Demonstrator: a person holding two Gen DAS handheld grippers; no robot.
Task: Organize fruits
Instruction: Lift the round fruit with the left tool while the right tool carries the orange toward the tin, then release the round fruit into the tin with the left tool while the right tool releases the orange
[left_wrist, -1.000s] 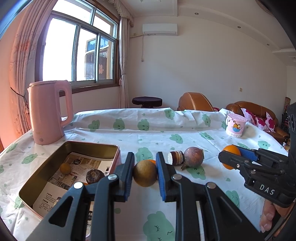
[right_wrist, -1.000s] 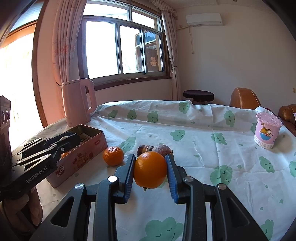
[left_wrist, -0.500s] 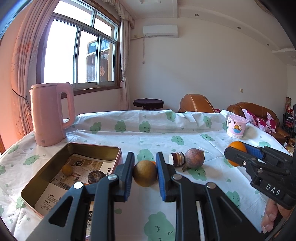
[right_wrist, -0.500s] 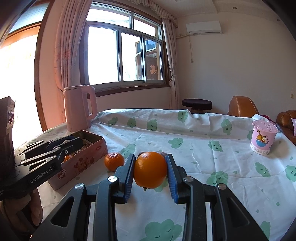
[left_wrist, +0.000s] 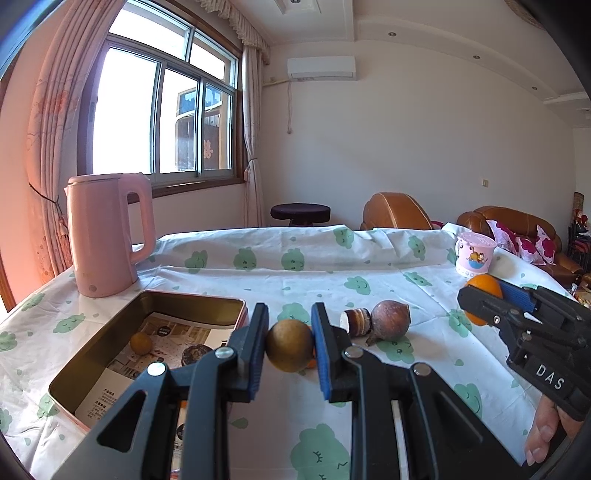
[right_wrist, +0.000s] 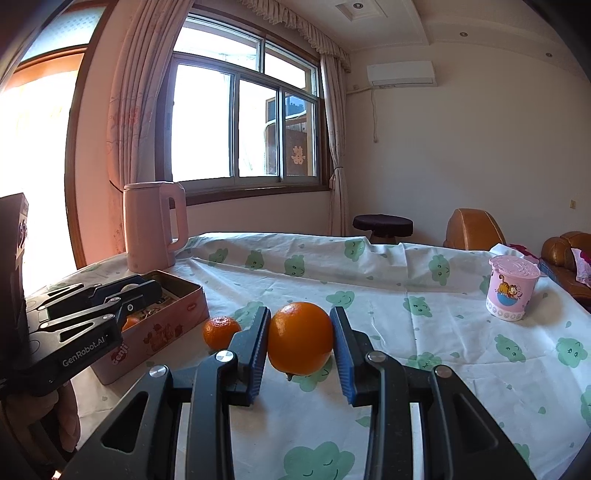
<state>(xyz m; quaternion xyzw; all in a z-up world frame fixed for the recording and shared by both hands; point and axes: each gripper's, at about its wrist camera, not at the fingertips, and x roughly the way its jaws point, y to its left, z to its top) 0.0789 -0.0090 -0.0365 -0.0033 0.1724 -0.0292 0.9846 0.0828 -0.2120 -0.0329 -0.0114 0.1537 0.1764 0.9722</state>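
My left gripper (left_wrist: 289, 346) is shut on a round brown fruit (left_wrist: 289, 345), held above the table just right of the open pink tin (left_wrist: 218, 301). The tin holds a small yellow-brown fruit (left_wrist: 140, 342) and a dark round fruit (left_wrist: 194, 353). My right gripper (right_wrist: 300, 341) is shut on a large orange (right_wrist: 300, 338), held above the cloth. A small mandarin (right_wrist: 221, 331) lies beside the tin (right_wrist: 162, 332). A reddish-brown fruit (left_wrist: 390, 317) and a cut brown piece (left_wrist: 356, 322) lie on the cloth.
A pink kettle (left_wrist: 107, 232) stands behind the tin at the table's left edge. A pink cartoon cup (right_wrist: 511, 288) stands at the far right. The table carries a white cloth with green clouds (right_wrist: 424, 295). Armchairs and a stool stand beyond the table.
Both grippers have risen a little with their fruits still held. The right gripper has drifted slightly rightward in the left wrist view.
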